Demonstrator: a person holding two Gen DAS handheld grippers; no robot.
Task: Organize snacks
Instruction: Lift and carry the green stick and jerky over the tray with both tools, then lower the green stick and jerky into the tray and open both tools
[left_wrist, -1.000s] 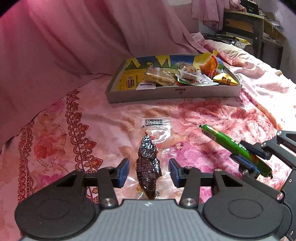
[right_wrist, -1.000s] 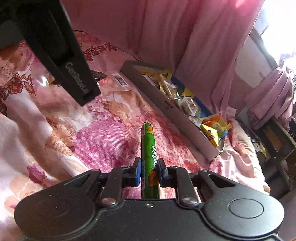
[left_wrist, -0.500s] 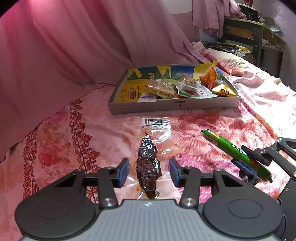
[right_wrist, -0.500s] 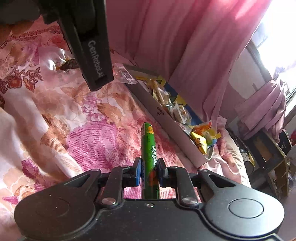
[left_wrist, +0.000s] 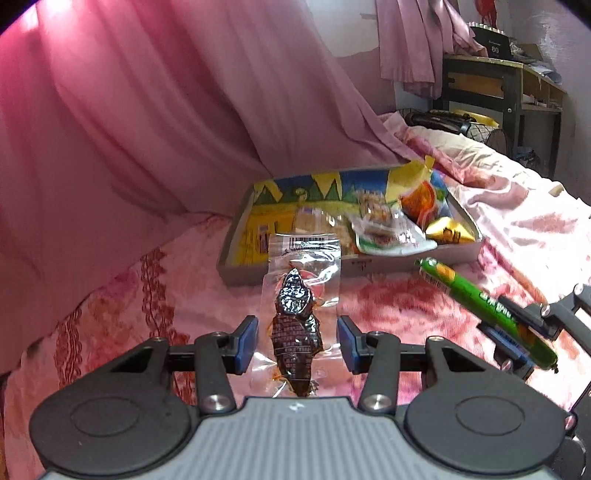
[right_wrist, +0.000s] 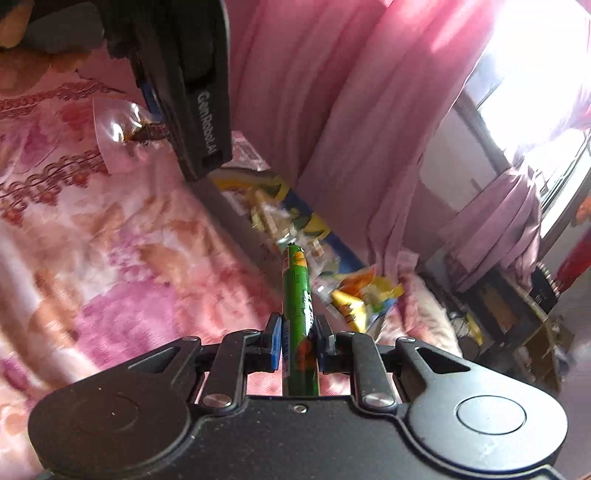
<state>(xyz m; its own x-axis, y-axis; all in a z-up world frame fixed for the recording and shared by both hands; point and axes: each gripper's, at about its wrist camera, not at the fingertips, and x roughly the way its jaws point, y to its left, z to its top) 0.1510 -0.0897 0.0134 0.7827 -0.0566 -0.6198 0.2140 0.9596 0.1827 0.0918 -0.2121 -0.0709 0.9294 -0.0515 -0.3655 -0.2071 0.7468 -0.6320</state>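
Two snacks held above the bed

Left gripper (left_wrist: 297, 341) grasps a clear packet (left_wrist: 300, 317); right gripper (right_wrist: 298, 341), at its three o'clock, is clenched on a green sausage stick (right_wrist: 297, 310). The snack box (left_wrist: 458, 254) lies at twelve o'clock.

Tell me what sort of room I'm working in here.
Most likely a bedroom: the snack tray sits on a pink floral bedspread, pink curtains hang close behind it, and a dark wooden desk stands by the far wall.
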